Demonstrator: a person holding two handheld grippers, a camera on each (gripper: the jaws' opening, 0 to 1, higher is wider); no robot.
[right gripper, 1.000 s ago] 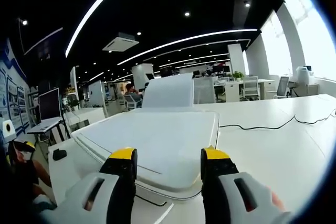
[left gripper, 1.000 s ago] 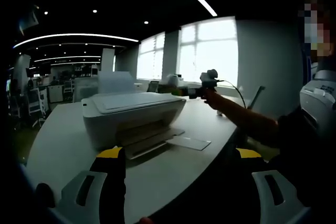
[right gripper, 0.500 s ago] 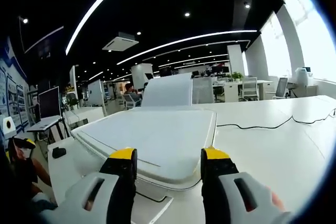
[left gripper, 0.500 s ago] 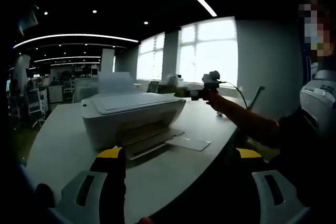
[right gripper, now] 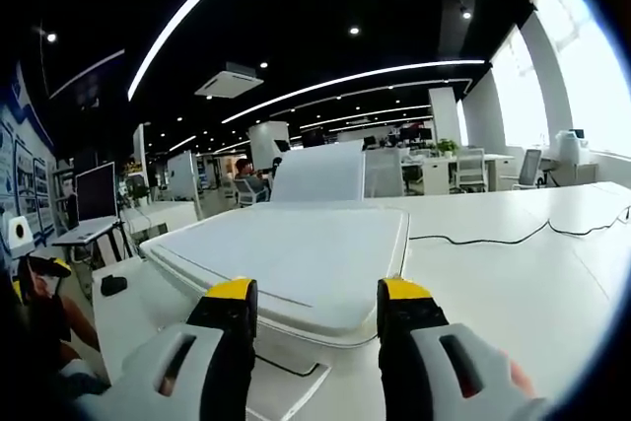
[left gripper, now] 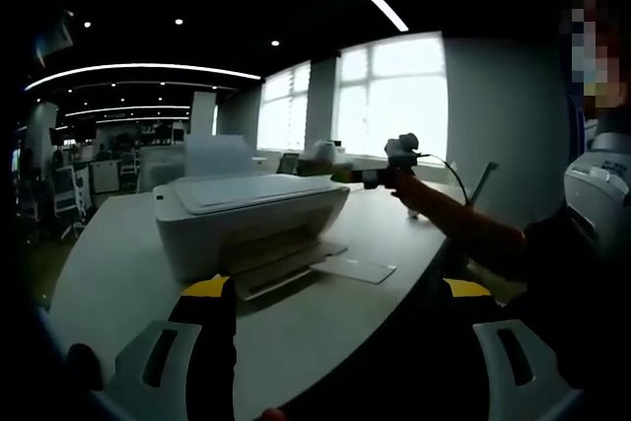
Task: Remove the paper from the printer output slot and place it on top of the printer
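Observation:
A white printer [left gripper: 246,212] stands on a white table [left gripper: 108,263], with its output tray [left gripper: 281,265] pulled out toward me. A pale flat sheet [left gripper: 355,269] lies at the tray's outer end. My left gripper [left gripper: 337,293] is open, low and well in front of the printer, holding nothing. A person's arm [left gripper: 458,224] holds my right gripper [left gripper: 380,173] above the printer's far right side. In the right gripper view, the right gripper [right gripper: 317,295] is open just over the printer lid [right gripper: 296,258]. An upright sheet [right gripper: 317,175] stands in the rear feed.
A black cable [right gripper: 493,234] trails across the table right of the printer. A small dark object [right gripper: 112,285] lies on the table at the left. Desks, chairs and monitors stand behind. Bright windows [left gripper: 389,96] line the far wall. Another grey machine [left gripper: 596,194] stands at the right.
The right gripper has drifted slightly to the right and a little back from the printer lid. The left gripper and the printer have not moved.

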